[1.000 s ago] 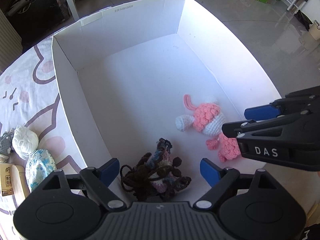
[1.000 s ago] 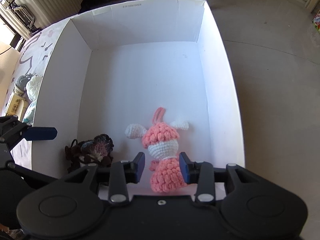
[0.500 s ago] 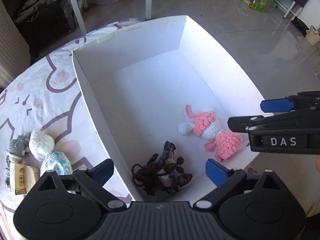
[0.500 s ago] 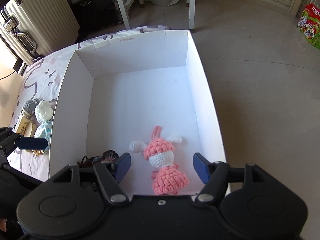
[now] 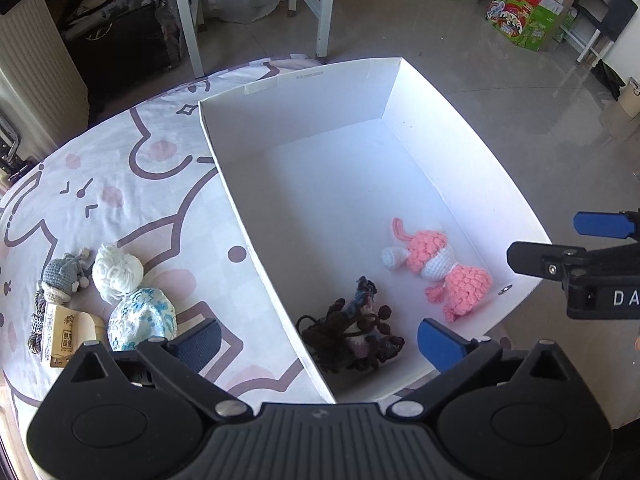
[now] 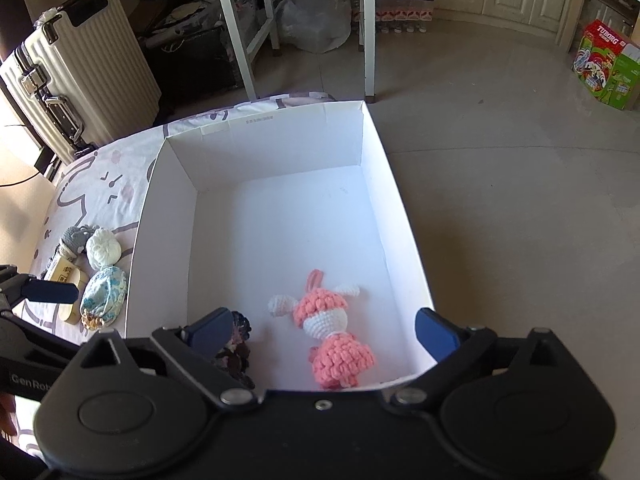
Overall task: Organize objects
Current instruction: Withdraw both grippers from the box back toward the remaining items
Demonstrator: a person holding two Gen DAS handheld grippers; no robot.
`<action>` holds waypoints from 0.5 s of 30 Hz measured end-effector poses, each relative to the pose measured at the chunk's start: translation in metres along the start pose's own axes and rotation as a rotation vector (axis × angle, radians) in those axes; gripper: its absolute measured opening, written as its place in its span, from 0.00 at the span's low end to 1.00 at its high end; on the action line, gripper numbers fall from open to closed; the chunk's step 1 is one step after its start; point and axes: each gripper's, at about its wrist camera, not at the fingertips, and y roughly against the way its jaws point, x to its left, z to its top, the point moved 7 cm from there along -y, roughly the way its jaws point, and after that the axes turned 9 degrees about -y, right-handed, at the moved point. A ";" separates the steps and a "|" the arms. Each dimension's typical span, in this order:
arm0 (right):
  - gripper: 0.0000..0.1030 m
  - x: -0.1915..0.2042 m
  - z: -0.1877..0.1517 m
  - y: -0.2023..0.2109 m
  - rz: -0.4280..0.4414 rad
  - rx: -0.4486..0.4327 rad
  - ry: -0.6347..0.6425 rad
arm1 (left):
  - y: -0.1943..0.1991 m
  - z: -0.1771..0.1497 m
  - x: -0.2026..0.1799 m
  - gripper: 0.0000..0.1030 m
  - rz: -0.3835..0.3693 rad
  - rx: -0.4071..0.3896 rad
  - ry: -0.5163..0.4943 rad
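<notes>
Sorting under way: two hand-held grippers are hovering above a white cardboard box (image 6: 280,148) sitting on a cartoon-print cloth (image 5: 132,200).
Left gripper (image 5: 316,338): its blue pads are standing wide apart and gripping nothing, poised over the box's near left wall.
Right gripper (image 6: 322,330): its fingers are likewise spread and empty, hanging over the near end of the box.
Inside the box: a pink crocheted bunny (image 6: 328,328) is lying flat near the right wall, and a dark yarn doll (image 5: 354,336) is resting beside it in the near left corner, apart from it.
Waiting outside: a white yarn ball (image 5: 117,273), a blue floral pouch (image 5: 142,318), a grey knitted toy (image 5: 60,276) and a small printed carton (image 5: 60,332) are clustering together on the cloth, left of the box.
Reading of the scene: with both tools empty, the left one seems best placed for the cluster, being the nearer to it.
</notes>
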 end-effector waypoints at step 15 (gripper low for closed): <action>1.00 -0.016 -0.031 0.020 -0.049 -0.029 -0.072 | 0.019 -0.018 0.011 1.00 -0.013 -0.042 0.028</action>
